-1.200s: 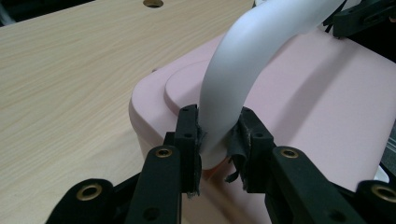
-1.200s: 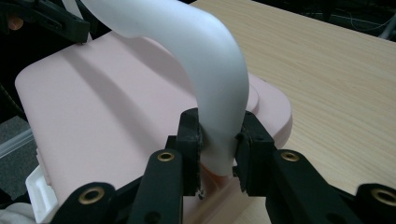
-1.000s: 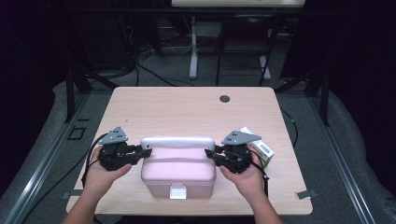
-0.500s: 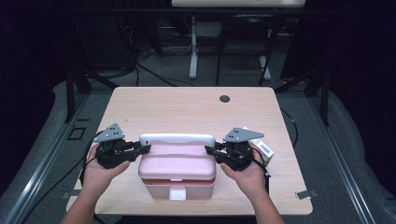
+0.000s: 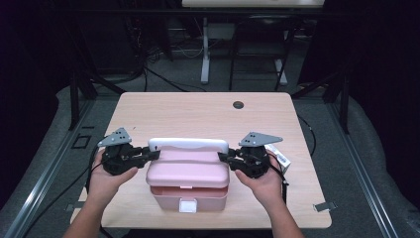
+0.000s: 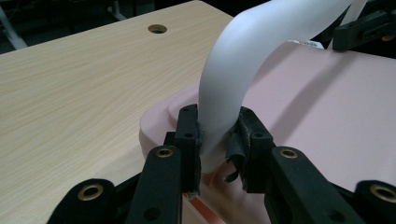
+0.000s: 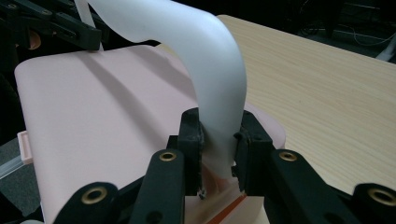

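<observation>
A pink plastic box (image 5: 188,186) with a white clasp (image 5: 187,205) stands near the table's front edge. Its pink lid (image 5: 188,167) is lifted at the front, leaving a gap above the base. A white handle (image 5: 188,145) arches over the lid. My left gripper (image 5: 153,154) is shut on the handle's left end (image 6: 219,126). My right gripper (image 5: 222,157) is shut on the handle's right end (image 7: 219,140). A hand holds each gripper at either side of the box.
The light wooden table (image 5: 198,116) has a round cable hole (image 5: 238,104) at the back. A small white packet (image 5: 278,156) lies just right of my right gripper. Dark floor, cables and a desk leg lie beyond the table.
The lid has risen by its handle, and a gap has opened at the front between lid and base. Both grippers kept their hold and moved up slightly.
</observation>
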The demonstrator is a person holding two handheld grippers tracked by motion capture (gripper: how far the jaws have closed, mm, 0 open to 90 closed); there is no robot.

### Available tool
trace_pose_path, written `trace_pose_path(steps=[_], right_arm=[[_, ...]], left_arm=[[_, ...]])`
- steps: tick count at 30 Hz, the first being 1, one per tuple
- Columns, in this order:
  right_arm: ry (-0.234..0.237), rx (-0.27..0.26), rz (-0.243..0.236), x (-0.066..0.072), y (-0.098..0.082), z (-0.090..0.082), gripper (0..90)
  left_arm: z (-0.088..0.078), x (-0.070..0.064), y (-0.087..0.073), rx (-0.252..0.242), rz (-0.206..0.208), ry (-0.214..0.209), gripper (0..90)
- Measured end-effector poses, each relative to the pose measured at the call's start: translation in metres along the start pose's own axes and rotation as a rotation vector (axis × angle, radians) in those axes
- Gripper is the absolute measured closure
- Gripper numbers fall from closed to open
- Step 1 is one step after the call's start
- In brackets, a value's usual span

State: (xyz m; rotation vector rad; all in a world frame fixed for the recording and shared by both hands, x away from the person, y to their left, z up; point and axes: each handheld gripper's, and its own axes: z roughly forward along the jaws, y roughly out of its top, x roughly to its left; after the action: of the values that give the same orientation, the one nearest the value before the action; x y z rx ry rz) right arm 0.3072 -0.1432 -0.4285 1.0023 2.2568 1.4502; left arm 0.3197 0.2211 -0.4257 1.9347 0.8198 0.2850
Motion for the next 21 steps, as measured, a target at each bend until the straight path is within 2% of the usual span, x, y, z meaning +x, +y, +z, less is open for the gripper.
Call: trace_pose_path(steps=[5, 8, 16, 21], right_arm=[[-0.001, -0.009, 0.001, 0.0, 0.002, -0.002, 74.1], [0.004, -0.012, 0.005, -0.001, 0.002, -0.002, 74.1], [0.031, -0.024, 0.024, -0.007, 0.007, -0.003, 74.1], [0.05, -0.031, 0.03, -0.01, 0.011, -0.004, 73.8]], left_arm=[[-0.013, 0.001, 0.0, -0.043, -0.009, 0.011, 68.9], [-0.017, 0.001, 0.0, -0.047, -0.008, 0.014, 69.4], [-0.029, 0.003, -0.007, -0.036, -0.008, 0.017, 79.0], [-0.035, 0.001, -0.013, -0.026, -0.011, 0.036, 87.4]])
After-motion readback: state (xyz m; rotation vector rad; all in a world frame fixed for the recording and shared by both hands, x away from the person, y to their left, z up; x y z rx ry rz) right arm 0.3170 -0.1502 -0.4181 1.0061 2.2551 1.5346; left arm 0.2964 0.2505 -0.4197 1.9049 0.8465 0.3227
